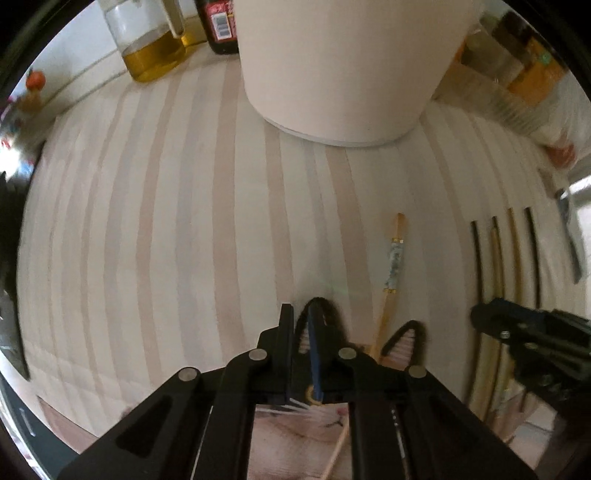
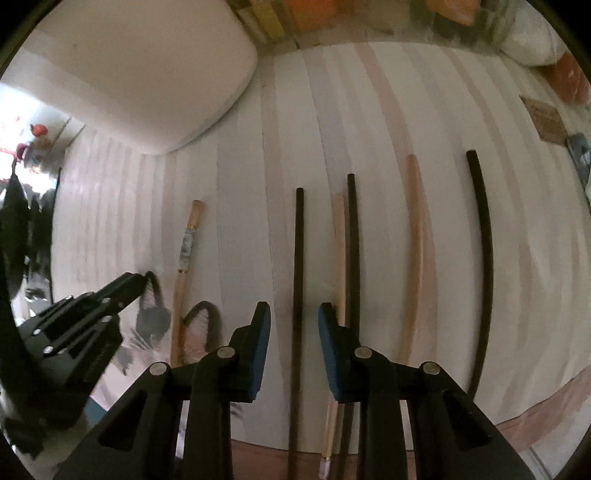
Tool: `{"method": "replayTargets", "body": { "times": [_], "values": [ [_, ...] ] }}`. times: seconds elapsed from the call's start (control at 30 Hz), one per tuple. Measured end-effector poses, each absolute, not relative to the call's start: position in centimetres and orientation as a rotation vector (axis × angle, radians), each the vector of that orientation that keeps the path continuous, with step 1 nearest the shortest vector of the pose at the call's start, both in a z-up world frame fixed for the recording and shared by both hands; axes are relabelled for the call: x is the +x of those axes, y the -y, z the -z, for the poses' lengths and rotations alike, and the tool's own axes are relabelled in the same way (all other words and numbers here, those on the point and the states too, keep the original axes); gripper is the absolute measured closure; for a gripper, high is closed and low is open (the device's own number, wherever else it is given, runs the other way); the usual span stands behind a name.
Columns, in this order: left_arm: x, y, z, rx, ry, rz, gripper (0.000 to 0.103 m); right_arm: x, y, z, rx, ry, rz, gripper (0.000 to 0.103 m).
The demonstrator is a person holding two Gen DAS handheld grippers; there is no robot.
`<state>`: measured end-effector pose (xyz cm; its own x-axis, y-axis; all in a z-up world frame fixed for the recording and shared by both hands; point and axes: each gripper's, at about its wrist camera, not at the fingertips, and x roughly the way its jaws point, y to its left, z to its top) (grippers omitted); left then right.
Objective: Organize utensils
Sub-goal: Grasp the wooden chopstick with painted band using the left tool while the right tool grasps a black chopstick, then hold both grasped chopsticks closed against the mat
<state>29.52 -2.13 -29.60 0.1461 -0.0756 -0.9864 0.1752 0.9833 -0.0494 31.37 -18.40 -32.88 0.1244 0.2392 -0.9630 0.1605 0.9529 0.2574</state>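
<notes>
Several chopsticks lie side by side on the striped wooden counter (image 2: 369, 110). My right gripper (image 2: 293, 325) is open, its jaws on either side of a dark chopstick (image 2: 298, 295), just above it. To its right lie a light wooden chopstick (image 2: 339, 258), another dark one (image 2: 353, 258), a tan one (image 2: 416, 258) and a dark curved-looking one (image 2: 485, 266). A decorated wooden chopstick (image 1: 393, 266) rests with its lower end on a cat-face holder (image 1: 321, 417). My left gripper (image 1: 301, 328) is shut on the cat-face holder's ear.
A large cream container (image 1: 347, 66) stands at the back. An oil jar (image 1: 151, 44) and a dark bottle (image 1: 221, 26) stand behind it on the left. Packets and jars (image 2: 314, 14) line the back right. A knife (image 1: 570, 240) lies at the far right.
</notes>
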Motion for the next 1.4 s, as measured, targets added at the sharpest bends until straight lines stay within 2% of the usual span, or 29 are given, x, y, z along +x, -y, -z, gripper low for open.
{"method": "replayTargets", "body": {
  "times": [0.03, 0.07, 0.1, 0.13, 0.37, 0.43, 0.53, 0.9, 1.4],
  "values": [
    [29.7, 1.5, 29.7, 0.066, -1.422, 0.194, 0.089, 31.4, 18.0, 32.8, 0.296, -1.450, -0.049, 0.079],
    [29.7, 1.3, 29.8, 0.059, -1.429, 0.207, 0.081, 31.4, 17.6, 32.8, 0.243, -1.446, -0.023, 0.094],
    [29.6, 1.5, 29.8, 0.063, -1.428, 0.218, 0.076, 31.7, 16.6, 32.9, 0.222, -1.439, -0.020, 0.098],
    [29.5, 1.7, 29.8, 0.075, -1.425, 0.224, 0.072, 31.6, 16.4, 32.9, 0.207, -1.434, -0.020, 0.098],
    [28.3, 5.4, 30.2, 0.228, -1.410, 0.283, 0.072, 31.4, 17.1, 33.0, 0.189, -1.434, 0.013, 0.099],
    [27.9, 6.5, 30.3, 0.284, -1.371, 0.277, 0.074, 31.3, 17.8, 33.0, 0.209, -1.438, 0.012, 0.098],
    [28.0, 6.8, 30.3, 0.299, -1.345, 0.259, 0.098, 31.3, 18.5, 33.0, 0.221, -1.442, 0.015, 0.098],
    [30.1, 1.2, 30.0, 0.206, -1.372, 0.111, 0.098, 33.2, 17.1, 32.9, 0.235, -1.442, -0.053, 0.098],
    [31.7, 1.6, 30.0, 0.192, -1.369, 0.109, 0.098, 34.0, 15.5, 32.8, 0.146, -1.473, -0.071, 0.098]
  ]
}}
